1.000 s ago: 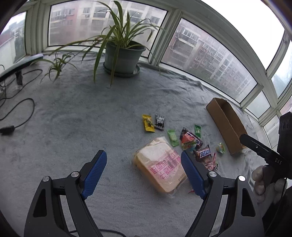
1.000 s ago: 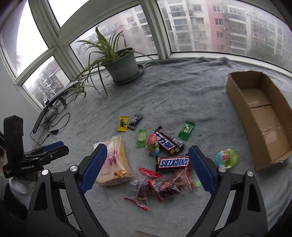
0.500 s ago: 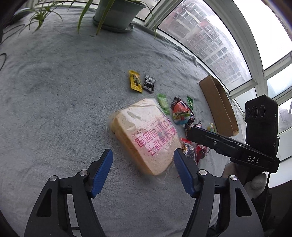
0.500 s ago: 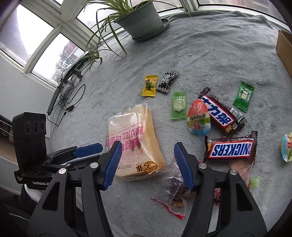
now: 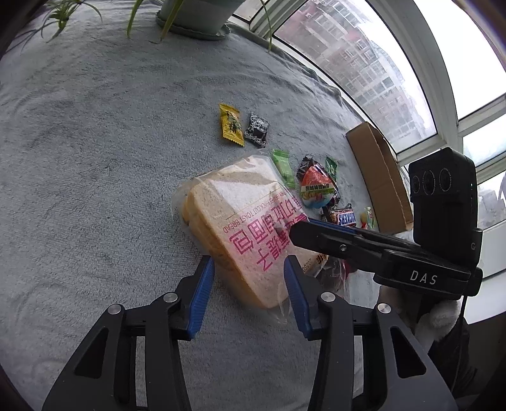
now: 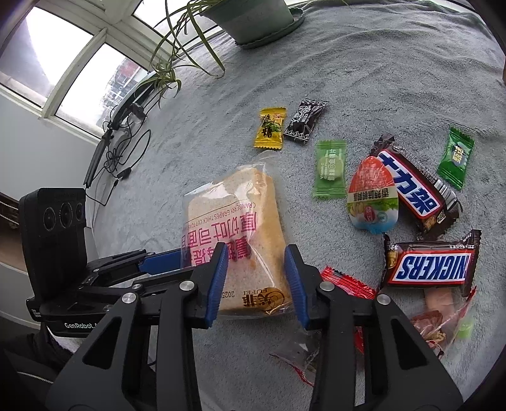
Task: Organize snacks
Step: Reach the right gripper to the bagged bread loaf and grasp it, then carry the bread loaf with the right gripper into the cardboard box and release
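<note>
A bagged toast bread loaf point(image 5: 240, 218) with pink print lies on the grey blanket; it also shows in the right wrist view point(image 6: 234, 227). My left gripper point(image 5: 248, 284) straddles one end of it, pads close to its sides. My right gripper point(image 6: 256, 272) straddles the other end, pads close to or touching the bag. Whether either one squeezes it I cannot tell. Small snacks lie beyond: a yellow candy point(image 6: 269, 128), a black candy point(image 6: 304, 121), two green candies point(image 6: 330, 169), a Snickers bar point(image 6: 431, 267) and another chocolate bar point(image 6: 414, 188).
An open cardboard box point(image 5: 378, 177) lies on its side at the right, near the window. A potted plant point(image 6: 256, 19) stands at the back. Cables and a black bar point(image 6: 114, 142) lie at the left edge. Crinkled red wrappers point(image 6: 348, 284) lie next to the loaf.
Both grippers have come down and closed in on the bread loaf from opposite ends, their jaws narrowing around it. The snacks have not moved.
</note>
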Demonstrator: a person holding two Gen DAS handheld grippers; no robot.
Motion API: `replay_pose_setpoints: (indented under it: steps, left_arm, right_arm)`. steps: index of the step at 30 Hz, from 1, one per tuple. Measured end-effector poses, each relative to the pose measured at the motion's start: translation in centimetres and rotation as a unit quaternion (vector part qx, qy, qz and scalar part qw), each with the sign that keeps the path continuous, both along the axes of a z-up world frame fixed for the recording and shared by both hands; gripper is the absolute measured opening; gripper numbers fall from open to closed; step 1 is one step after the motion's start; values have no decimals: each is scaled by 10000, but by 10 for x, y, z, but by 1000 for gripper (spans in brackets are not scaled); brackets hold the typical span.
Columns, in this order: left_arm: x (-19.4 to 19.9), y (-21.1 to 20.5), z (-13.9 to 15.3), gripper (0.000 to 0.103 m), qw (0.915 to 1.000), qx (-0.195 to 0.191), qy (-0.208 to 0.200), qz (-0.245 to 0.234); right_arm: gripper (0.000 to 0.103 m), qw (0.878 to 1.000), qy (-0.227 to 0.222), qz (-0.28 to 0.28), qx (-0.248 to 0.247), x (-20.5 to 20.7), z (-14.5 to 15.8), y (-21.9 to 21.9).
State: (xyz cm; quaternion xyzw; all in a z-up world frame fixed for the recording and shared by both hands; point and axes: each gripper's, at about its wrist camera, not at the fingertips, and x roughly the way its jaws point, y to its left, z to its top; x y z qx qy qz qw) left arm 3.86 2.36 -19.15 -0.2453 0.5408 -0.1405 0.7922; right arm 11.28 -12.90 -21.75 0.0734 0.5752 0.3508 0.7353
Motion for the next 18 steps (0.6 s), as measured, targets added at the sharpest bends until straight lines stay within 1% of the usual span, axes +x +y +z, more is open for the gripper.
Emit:
replay_pose_setpoints:
  steps: [3,8,12,14,18]
  left_arm:
    - [2,-1,-1,44,10000,-5,0,-13]
    - [5,-7,6,44,9997,199,-117,-57]
    - [7,-10,19,44,9992,257,-295,-97]
    - [11,-16,27,44,9984,339,-426,-173]
    - [21,-32,46,44,9962,378,-688,-380]
  right_arm:
    - [38,10000,-6,30,-15,0,2,1]
    - [36,9999,-22,3,102,-4,7,-4]
    - [36,9995,-238,-87,175,-7,22,-12]
    - [36,9989,-382,-164,194,-9,32,-19]
    - [36,9965,-670,-422,265,-9,56,-42]
